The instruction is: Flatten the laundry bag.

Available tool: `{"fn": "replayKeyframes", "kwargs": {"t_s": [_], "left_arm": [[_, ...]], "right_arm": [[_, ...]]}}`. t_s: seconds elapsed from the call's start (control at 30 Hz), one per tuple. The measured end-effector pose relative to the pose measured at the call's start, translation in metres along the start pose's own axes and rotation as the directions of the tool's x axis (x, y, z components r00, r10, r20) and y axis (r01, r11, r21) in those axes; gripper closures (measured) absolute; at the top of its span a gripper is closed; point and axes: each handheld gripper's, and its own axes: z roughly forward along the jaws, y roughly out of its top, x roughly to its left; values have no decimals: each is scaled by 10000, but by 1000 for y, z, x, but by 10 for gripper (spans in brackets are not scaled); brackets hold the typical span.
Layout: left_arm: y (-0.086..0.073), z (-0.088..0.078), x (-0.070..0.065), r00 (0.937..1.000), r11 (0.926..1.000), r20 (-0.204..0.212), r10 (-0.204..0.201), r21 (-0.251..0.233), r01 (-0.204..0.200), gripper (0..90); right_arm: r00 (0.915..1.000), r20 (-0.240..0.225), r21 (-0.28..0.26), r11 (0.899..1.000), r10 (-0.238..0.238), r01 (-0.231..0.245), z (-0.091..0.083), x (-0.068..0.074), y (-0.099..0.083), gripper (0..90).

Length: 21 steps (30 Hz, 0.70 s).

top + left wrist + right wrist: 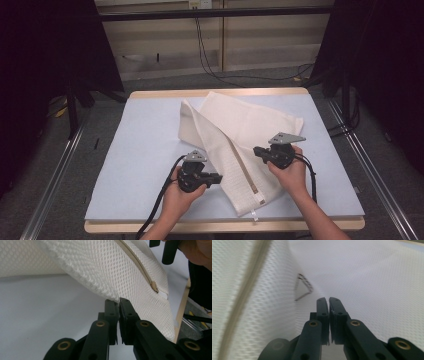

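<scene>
A pale blue table (pixel 145 150) carries a white mesh laundry bag (pixel 235 135) lying folded across its middle, the left gripper (pixel 216 178) and right gripper (pixel 257 151) at either long edge. In the left gripper view the jaws are pinched on the bag's edge beside the zipper (pixel 140 267); nothing inside can be made out. In the right gripper view the jaws look closed on mesh, so the step seems a two-handed lift, which needs both raised together.

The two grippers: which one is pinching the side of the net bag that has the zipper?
The right gripper, held in the person's right hand. It is shut on the mesh bag next to the tan zipper; the left gripper pinches the plain edge.
</scene>
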Motion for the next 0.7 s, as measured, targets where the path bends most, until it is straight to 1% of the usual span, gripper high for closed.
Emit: {"fn": "replayKeyframes", "kwargs": {"t_s": [0.03, 0.07, 0.1, 0.13, 0.17, 0.2, 0.23, 0.27, 0.3, 0.33, 0.37, 0.43, 0.47, 0.53, 0.6, 0.67, 0.7], "left_arm": [[-1, -2, 0, 10000, 10000, 0, -57, -25, 57, 833], [-1, -4, 1, 9999, 9999, -34, -106, -108, 106, 780], [-1, -5, 2, 9999, 9997, -7, -155, -194, 154, 752], [-1, -9, 3, 9995, 9992, 95, -286, -282, 289, 735], [-1, -11, 4, 9994, 9989, 108, -314, -332, 317, 691], [-1, -14, 6, 9987, 9976, 112, -492, -476, 497, 659], [-1, -16, 8, 9986, 9977, 129, -510, -445, 515, 633], [-1, -20, 10, 9978, 9964, 90, -654, -526, 658, 614], [-1, -22, 13, 9976, 9958, 28, -694, -591, 694, 583], [-2, -25, 15, 9978, 9961, -48, -657, -598, 653, 563], [-2, -27, 17, 9974, 9959, -224, -689, -606, 675, 555], [-4, -32, 22, 9970, 9965, -480, -609, -604, 580, 539], [-5, -35, 26, 9958, 9966, -675, -621, -588, 582, 539], [-7, -39, 31, 9941, 9959, -832, -696, -632, 644, 533], [-9, -44, 36, 9912, 9945, -1010, -851, -694, 783, 525], [-10, -49, 42, 9873, 9943, -1275, -948, -616, 875, 518], [-10, -51, 44, 9865, 9942, -1324, -962, -602, 889, 511]], "right_arm": [[9999, -131, -25, 10000, -73, 72, 0, 2, 0, 864], [9997, -204, -10, 9999, -167, 167, 1, 7, 1, 858], [9991, -325, 62, 9996, -276, 279, 2, 10, 1, 858], [9988, -360, 91, 9994, -336, 340, 3, 12, 1, 859], [9979, -448, 129, 9988, -462, 469, 5, 15, 1, 866], [9972, -492, 169, 9983, -557, 565, 7, 16, 1, 869], [9964, -534, 169, 9976, -662, 672, 8, 19, 1, 871], [9955, -646, 209, 9973, -691, 705, 9, 20, 1, 873], [9943, -709, 253, 9964, -795, 815, 10, 22, 1, 875], [9933, -777, 275, 9957, -862, 885, 10, 24, 0, 877], [9928, -791, 309, 9952, -899, 926, 10, 26, 0, 877], [9918, -868, 334, 9948, -933, 965, 10, 27, 0, 878], [9918, -875, 337, 9948, -933, 965, 10, 28, 0, 878], [9912, -922, 342, 9946, -945, 980, 11, 27, -1, 879], [9907, -974, 364, 9944, -955, 994, 11, 28, -1, 883], [9890, -1060, 372, 9935, -1033, 1078, 11, 30, -2, 885], [9882, -1115, 379, 9932, -1048, 1096, 11, 31, -2, 884]]}}
